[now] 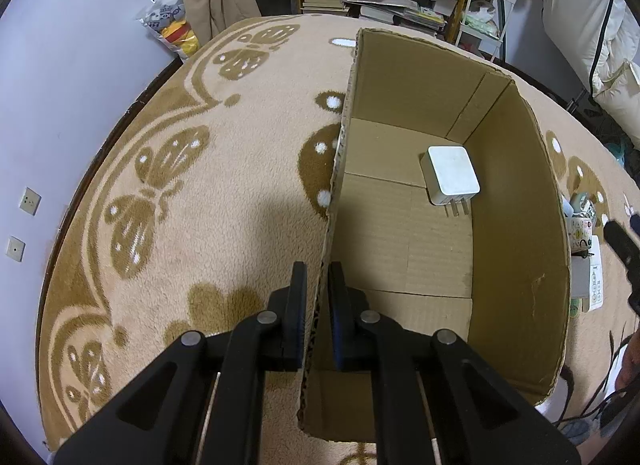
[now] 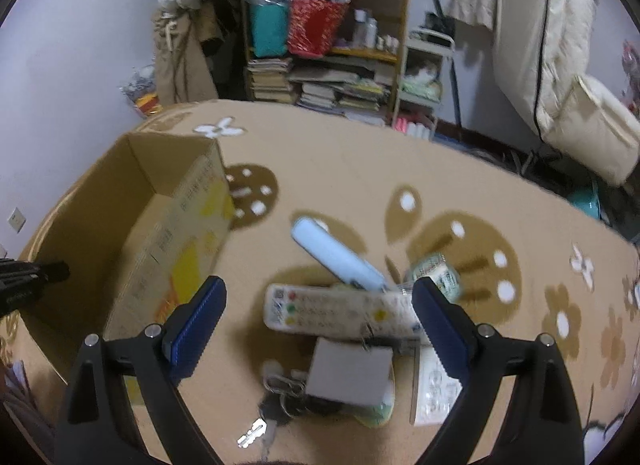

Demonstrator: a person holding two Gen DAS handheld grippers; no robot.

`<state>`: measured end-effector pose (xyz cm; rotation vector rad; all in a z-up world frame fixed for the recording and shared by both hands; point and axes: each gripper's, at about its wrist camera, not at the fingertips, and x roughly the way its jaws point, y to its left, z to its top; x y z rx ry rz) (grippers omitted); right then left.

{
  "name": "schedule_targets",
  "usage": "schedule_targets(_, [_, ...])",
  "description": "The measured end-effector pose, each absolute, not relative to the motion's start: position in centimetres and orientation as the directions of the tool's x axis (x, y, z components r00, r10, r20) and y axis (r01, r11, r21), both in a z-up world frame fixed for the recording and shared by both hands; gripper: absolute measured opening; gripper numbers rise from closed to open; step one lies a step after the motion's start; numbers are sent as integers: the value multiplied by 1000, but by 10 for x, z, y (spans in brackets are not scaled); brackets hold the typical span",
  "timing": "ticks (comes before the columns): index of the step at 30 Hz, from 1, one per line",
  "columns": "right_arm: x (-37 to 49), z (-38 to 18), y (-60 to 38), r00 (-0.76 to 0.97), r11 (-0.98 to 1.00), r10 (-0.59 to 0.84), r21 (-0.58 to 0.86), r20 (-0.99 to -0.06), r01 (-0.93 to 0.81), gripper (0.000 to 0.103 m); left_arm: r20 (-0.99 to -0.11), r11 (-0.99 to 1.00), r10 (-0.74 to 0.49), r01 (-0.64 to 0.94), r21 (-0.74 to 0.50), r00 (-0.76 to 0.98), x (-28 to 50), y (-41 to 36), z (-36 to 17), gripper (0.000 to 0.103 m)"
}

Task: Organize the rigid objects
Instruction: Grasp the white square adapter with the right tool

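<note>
Cardboard: we hold the box [image 1: 520, 193] by its left wall, the left tongs [image 1: 318, 285] pinched on the rim.
Inside: one white charger [image 1: 454, 175] near the far right corner, prongs toward us; nothing else in the box.
Right tongs [image 2: 320, 297]: spread wide, holding nothing, above the pile on the table [image 2: 360, 169].
Remote [image 2: 340, 315]: just ahead between the fingers, long axis crosswise to us; we think it is the likeliest pick, though the view is blurred.
Box from pile: to the left, close by.
Nearer hand: the right.
</note>
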<state>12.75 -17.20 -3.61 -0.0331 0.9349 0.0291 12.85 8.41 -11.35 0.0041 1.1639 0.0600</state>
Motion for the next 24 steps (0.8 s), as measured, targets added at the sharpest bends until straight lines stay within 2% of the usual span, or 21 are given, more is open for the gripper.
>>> schedule_targets(16, [106,-96,-210,501,991,7,74,-865,112,99,-917,998,53,-43,39,395,128,84,-113,10])
schedule_targets(18, [107,-102,-209,490,992,1,64,-872,111,92,-917,998,56,-42,43,395,128,86,-113,10])
schedule_targets(22, [106,-113,-208,463,989,5,73,-886,130,88,-917,998,57,-42,44,395,128,87,-113,10])
schedule_targets(24, [107,-118,-208,450,988,4,72,-893,133,80,-917,998,56,-43,43,394,127,86,-112,10])
